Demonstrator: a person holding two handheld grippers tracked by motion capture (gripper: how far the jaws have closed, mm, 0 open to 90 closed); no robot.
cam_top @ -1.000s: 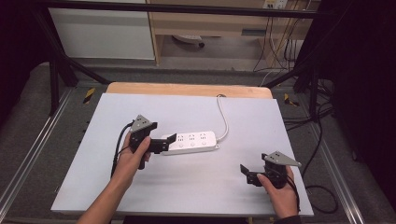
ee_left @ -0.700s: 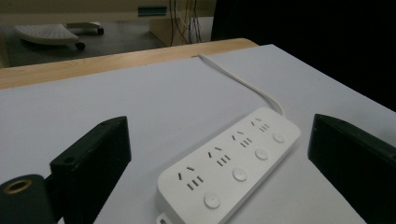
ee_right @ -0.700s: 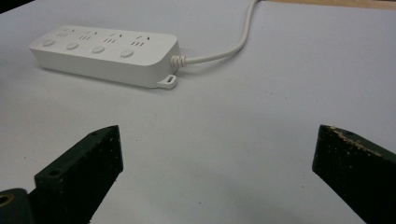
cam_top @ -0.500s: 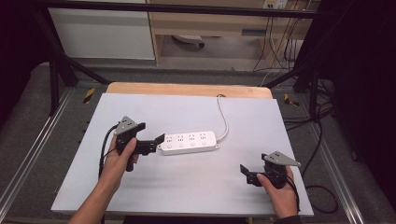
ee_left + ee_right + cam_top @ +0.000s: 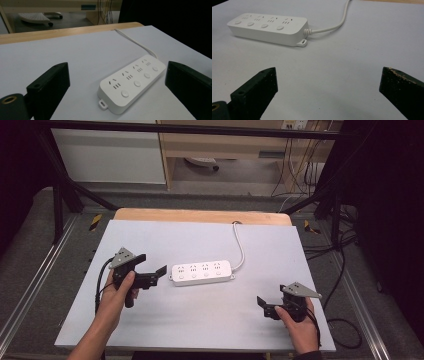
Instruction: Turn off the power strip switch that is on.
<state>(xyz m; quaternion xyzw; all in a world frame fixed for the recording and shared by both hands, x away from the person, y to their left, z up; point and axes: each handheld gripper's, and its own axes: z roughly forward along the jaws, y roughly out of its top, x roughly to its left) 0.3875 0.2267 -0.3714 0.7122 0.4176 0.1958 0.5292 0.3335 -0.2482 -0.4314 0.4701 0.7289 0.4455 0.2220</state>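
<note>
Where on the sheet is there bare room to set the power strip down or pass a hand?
Bare: the near strip between the left gripper and right gripper, in front of the white four-socket power strip, and the far-left area up to the wooden table edge. Tighter: far right, where the white cord curves, and the gap between left gripper and power strip.

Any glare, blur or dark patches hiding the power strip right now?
High view: the power strip is evenly lit, slightly soft, with dark surroundings at both sides. Left gripper view: the strip is sharp, and the near jaws are blurred and dim. Right gripper view: the strip is clear, with a faint shadow along its front edge; no glare.
</note>
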